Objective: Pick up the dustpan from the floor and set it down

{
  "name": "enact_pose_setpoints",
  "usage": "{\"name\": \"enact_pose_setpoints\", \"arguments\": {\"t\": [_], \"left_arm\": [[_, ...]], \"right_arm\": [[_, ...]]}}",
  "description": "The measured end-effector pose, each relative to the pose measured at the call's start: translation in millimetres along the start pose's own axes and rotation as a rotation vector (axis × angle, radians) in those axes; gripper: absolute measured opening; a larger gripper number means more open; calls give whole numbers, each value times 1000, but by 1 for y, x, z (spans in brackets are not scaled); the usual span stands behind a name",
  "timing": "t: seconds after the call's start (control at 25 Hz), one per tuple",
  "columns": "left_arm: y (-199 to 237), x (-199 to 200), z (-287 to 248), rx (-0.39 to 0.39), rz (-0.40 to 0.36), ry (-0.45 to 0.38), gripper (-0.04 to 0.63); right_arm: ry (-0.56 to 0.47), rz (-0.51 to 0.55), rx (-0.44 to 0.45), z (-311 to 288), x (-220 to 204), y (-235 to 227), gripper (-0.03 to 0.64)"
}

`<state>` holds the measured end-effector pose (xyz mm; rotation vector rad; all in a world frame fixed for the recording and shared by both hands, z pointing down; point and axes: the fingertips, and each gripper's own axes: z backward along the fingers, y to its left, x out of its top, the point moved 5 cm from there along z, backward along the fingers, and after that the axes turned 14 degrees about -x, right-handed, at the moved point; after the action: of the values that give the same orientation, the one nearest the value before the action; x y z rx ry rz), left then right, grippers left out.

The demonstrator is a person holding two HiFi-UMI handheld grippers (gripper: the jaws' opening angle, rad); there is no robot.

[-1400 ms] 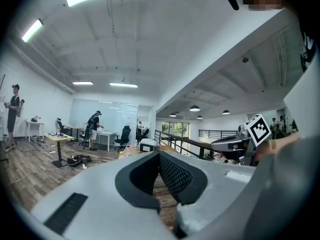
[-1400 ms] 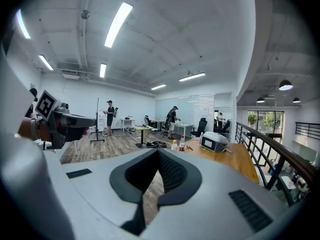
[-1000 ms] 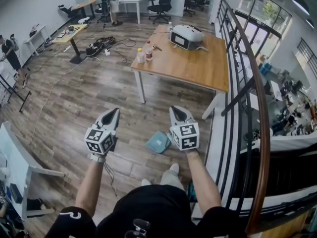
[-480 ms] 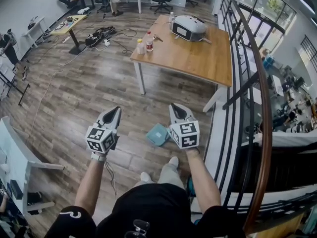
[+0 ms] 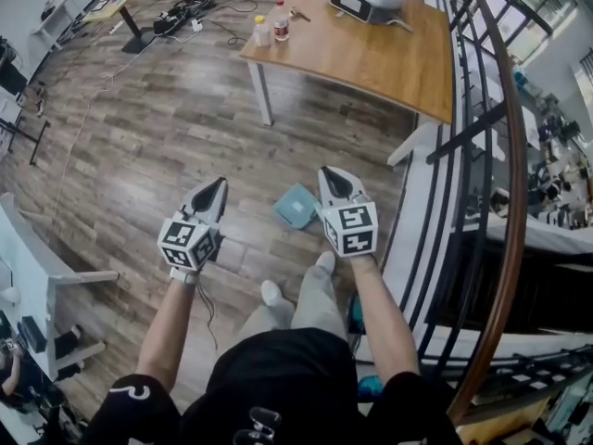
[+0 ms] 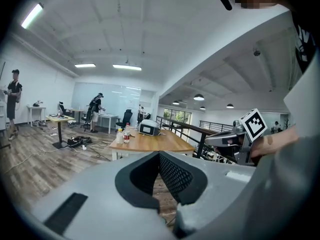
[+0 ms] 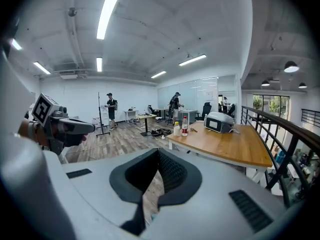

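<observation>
You're on the approach, left tongs (image 5: pixel 217 185) and right tongs (image 5: pixel 332 174) both closed and empty; next, open one over the dustpan (image 5: pixel 296 209).

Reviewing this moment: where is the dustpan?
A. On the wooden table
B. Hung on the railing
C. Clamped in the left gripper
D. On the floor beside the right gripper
D: the dustpan lies flat on the floor right next to the right gripper, whose shut jaws hold nothing.
</observation>
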<state>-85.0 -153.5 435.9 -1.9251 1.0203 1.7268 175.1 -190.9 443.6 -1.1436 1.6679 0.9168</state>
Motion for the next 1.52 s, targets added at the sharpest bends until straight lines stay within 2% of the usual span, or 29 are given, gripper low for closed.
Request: {"name": "enact_pose_setpoints", "arguments": {"t": [0.28, 0.6, 0.64, 0.68, 0.72, 1.08, 1.2, 1.52], "left_arm": [[12, -41, -35, -17, 26, 4, -6], [29, -108, -64, -51, 75, 24, -6], [29, -117, -68, -55, 83, 30, -6], [29, -126, -72, -58, 90, 35, -7], [30, -134, -75, -61, 97, 40, -7], [36, -186, -90, -58, 141, 58, -7], [40, -197, -96, -59, 140, 65, -7], [47, -223, -96, -47, 162, 74, -6]], "right_arm": [[60, -20, 49, -42, -58, -11, -3], [141, -80, 95, -88, -150, -4, -2], [156, -81, 101, -93, -163, -4, 20], [174, -81, 107, -98, -176, -3, 87], [193, -79, 111, -102, -189, -3, 113], [363, -35, 103, -135, -292, 3, 228], [415, -19, 104, -146, -321, 5, 249], [528, 30, 100, -162, -373, 14, 252]]}}
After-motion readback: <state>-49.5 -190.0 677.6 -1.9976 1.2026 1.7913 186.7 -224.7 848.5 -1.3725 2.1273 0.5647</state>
